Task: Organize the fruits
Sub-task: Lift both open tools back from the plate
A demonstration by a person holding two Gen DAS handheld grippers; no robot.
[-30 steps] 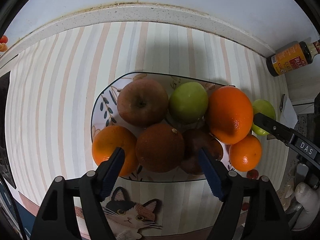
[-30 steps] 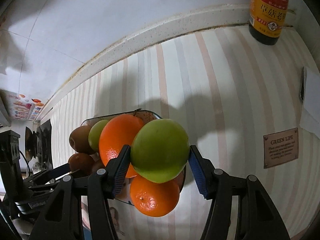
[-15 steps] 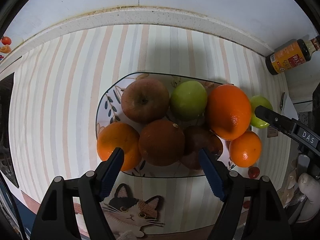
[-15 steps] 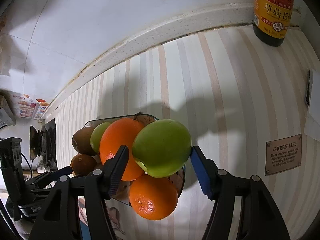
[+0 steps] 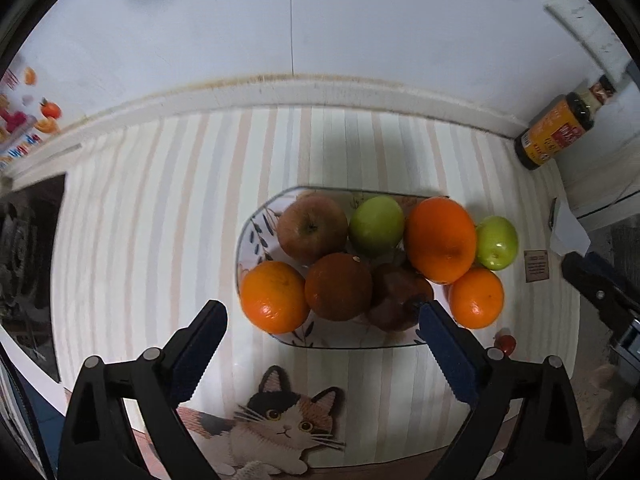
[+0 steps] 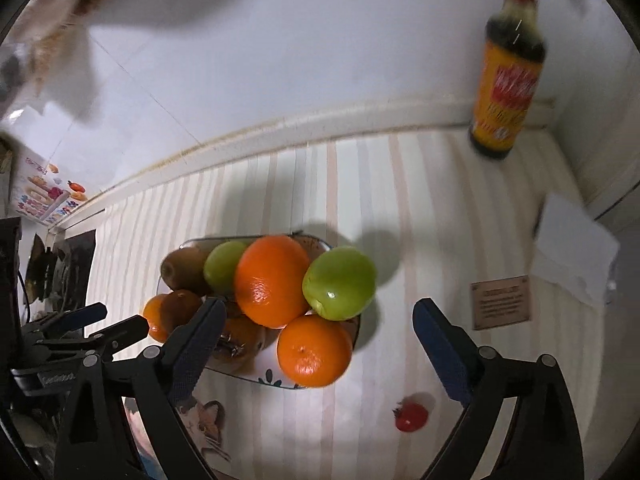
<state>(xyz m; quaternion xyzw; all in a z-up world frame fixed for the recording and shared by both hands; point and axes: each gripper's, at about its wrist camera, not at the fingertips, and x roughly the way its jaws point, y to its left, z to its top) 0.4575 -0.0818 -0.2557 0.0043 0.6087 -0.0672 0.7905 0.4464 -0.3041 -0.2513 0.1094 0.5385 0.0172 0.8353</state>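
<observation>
A patterned plate [image 5: 256, 224] holds a heap of fruit: a red apple [image 5: 312, 228], a green apple [image 5: 376, 226], a big orange [image 5: 440, 240], smaller oranges and a dark red fruit [image 5: 400, 298]. A second green apple [image 6: 340, 282] rests at the heap's right edge, above a small orange [image 6: 314, 350]. My left gripper [image 5: 320, 312] hangs above the plate's near side, jaws opening, nothing pressed between them. My right gripper [image 6: 320, 306] is above the heap's right side, jaws also opening, pads well away from the green apple.
A dark sauce bottle [image 6: 506, 80] stands in the back right corner against the white wall. A small red tomato [image 6: 410, 418] lies on the striped mat right of the plate. White paper [image 6: 572, 248] and a brown label [image 6: 502, 300] lie further right. A stove [image 5: 24, 240] is at the left.
Both grippers have risen away from the plate and their jaws have spread wide. The right pads have left the green apple, which stays on the heap.
</observation>
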